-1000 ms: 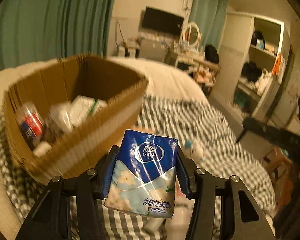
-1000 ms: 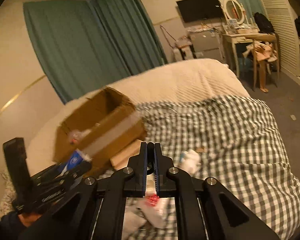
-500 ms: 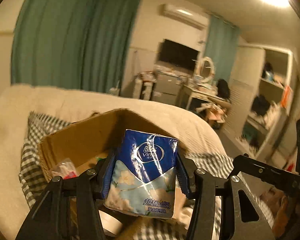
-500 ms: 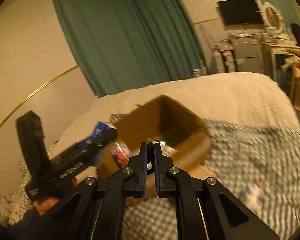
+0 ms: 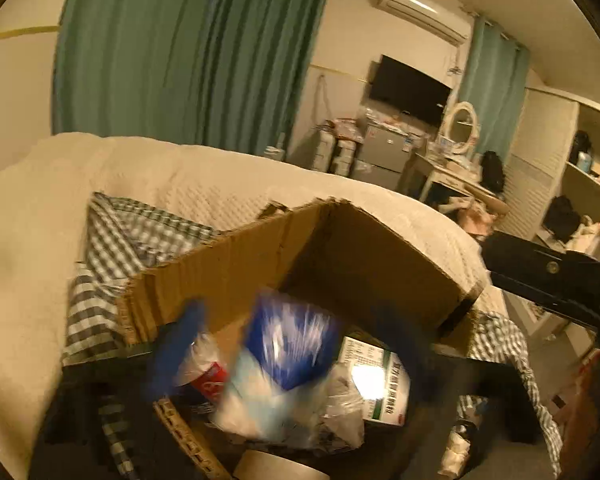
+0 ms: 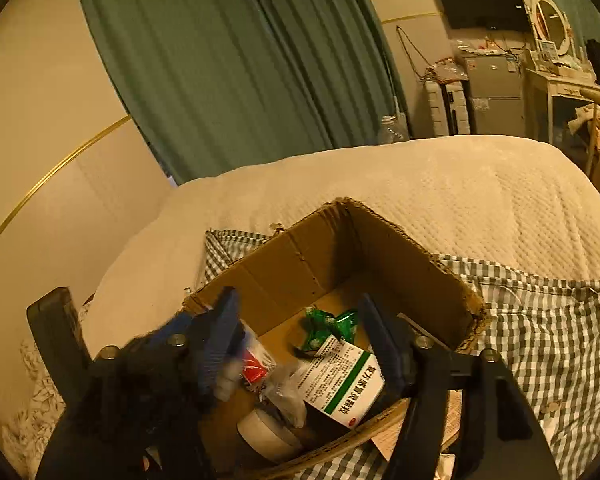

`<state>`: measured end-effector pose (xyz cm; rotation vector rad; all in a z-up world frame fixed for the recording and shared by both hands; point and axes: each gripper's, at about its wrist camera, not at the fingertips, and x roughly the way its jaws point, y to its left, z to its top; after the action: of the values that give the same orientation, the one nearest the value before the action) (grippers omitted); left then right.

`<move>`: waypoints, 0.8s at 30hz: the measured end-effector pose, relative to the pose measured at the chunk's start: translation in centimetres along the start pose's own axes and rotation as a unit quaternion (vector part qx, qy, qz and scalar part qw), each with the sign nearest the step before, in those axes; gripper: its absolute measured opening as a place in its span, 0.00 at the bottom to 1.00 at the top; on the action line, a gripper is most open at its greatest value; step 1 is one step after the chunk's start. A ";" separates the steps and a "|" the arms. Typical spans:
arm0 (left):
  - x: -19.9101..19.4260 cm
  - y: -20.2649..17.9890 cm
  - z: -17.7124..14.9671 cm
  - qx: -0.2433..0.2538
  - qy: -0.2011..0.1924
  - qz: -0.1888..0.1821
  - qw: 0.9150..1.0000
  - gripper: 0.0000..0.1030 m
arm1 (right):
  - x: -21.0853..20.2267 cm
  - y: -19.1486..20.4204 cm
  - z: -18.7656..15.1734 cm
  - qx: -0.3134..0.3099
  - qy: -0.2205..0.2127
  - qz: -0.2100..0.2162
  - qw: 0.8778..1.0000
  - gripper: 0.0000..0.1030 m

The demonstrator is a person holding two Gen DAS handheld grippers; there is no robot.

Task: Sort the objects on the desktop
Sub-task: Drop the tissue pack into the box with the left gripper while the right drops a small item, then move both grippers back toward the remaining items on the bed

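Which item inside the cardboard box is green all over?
The crumpled shiny packet lying on the floor of the cardboard box. The white carton next to it has only a green stripe.

A blurred blue-and-white tissue pack [image 5: 284,364] sits tilted over the open cardboard box [image 5: 364,256].

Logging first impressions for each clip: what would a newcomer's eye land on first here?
A blue and white tissue pack, smeared by motion, shows between the fingers of the open left gripper, over a cardboard box on the bed. Inside the box lie a white carton with a green stripe and a crumpled green packet, framed by the open right gripper.
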<state>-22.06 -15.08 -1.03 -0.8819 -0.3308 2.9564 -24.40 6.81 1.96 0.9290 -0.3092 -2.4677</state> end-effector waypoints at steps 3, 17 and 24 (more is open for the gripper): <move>-0.8 -0.3 0.0 -0.002 0.002 -0.019 1.000 1.00 | -0.9 -0.4 0.0 0.000 -0.002 -0.011 1.000 0.62; -7.8 -4.3 -3.7 0.017 0.017 -0.032 0.999 1.00 | -13.5 -4.5 -5.4 0.018 -0.023 -0.088 0.996 0.62; -9.6 -9.8 -12.7 0.072 0.086 -0.056 0.992 1.00 | -17.8 -8.7 -12.6 0.028 -0.032 -0.159 0.986 0.62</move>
<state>-7.29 -3.98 -4.13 -1.0514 -0.1507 2.7379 -7.48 22.92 -0.68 0.9900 -0.2688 -2.7976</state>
